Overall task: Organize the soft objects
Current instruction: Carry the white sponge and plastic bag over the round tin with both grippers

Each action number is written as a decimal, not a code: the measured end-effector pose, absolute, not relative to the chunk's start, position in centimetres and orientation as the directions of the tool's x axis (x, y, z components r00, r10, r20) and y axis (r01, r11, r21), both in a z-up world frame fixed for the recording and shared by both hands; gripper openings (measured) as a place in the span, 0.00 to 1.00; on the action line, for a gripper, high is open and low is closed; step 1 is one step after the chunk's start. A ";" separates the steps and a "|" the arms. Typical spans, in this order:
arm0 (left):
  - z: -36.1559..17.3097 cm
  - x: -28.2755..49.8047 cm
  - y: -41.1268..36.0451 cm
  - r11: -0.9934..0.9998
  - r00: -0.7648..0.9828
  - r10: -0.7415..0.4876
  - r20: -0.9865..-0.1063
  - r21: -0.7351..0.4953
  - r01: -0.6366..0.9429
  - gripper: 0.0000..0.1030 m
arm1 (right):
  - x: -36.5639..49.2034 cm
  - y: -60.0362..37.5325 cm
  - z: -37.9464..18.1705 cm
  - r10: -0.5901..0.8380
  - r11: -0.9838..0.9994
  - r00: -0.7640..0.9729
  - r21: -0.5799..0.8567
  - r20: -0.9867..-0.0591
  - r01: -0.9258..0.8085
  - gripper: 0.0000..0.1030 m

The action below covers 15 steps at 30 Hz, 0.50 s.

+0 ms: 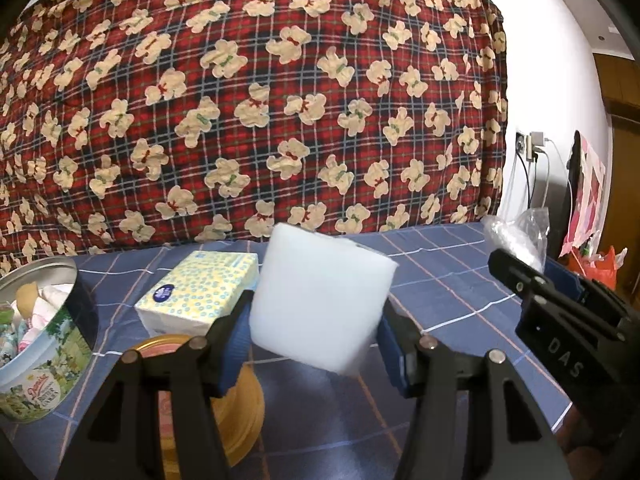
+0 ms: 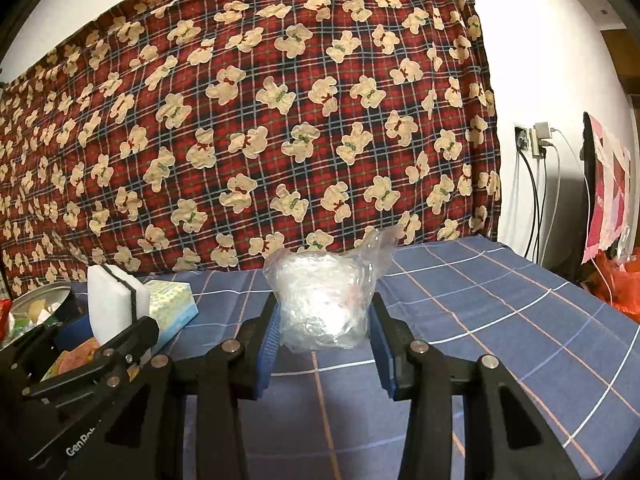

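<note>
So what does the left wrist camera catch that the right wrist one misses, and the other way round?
Only the left view shows the gold lid below the left gripper and the picture on the cookie tin. Only the right view shows the plastic bag head-on, sitting between the open fingers of the right gripper. Both show the white sponge, tissue pack, bear blanket and blue checked cloth.
</note>
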<state>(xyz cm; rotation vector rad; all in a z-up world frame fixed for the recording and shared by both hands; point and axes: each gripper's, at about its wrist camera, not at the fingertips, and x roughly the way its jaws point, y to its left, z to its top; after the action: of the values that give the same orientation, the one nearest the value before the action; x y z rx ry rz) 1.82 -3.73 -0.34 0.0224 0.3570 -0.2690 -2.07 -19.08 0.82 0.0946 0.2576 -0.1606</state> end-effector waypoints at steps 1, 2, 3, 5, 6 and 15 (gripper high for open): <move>-0.3 1.6 -3.6 0.964 0.903 -0.255 -0.345 -0.024 0.263 0.56 | -2.2 -19.0 0.8 -0.143 0.983 0.955 0.074 -0.261 0.168 0.43; -0.3 1.4 -3.4 0.964 0.905 -0.256 -0.340 -0.023 0.264 0.56 | -2.3 -18.8 0.8 -0.142 0.983 0.955 0.076 -0.262 0.167 0.43; -0.3 1.2 -3.3 0.964 0.906 -0.258 -0.336 -0.024 0.266 0.56 | -2.4 -18.7 0.8 -0.142 0.983 0.955 0.077 -0.261 0.167 0.43; -0.2 0.7 -3.0 0.964 0.910 -0.259 -0.325 -0.020 0.267 0.56 | -2.7 -18.4 0.8 -0.143 0.983 0.956 0.078 -0.256 0.168 0.43; -0.2 0.6 -2.9 0.963 0.911 -0.259 -0.322 -0.019 0.267 0.56 | -2.8 -18.3 0.8 -0.142 0.983 0.957 0.080 -0.254 0.167 0.43; 0.0 -0.9 -1.5 0.961 0.913 -0.271 -0.306 -0.035 0.274 0.56 | -3.9 -16.6 0.8 -0.117 0.986 0.963 0.088 -0.244 0.142 0.43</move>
<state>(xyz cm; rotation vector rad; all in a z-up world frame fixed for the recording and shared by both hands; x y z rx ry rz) -0.88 -1.47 -0.01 0.0090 0.3143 -0.2805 -3.93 -16.59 0.81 0.1056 0.2407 -0.1316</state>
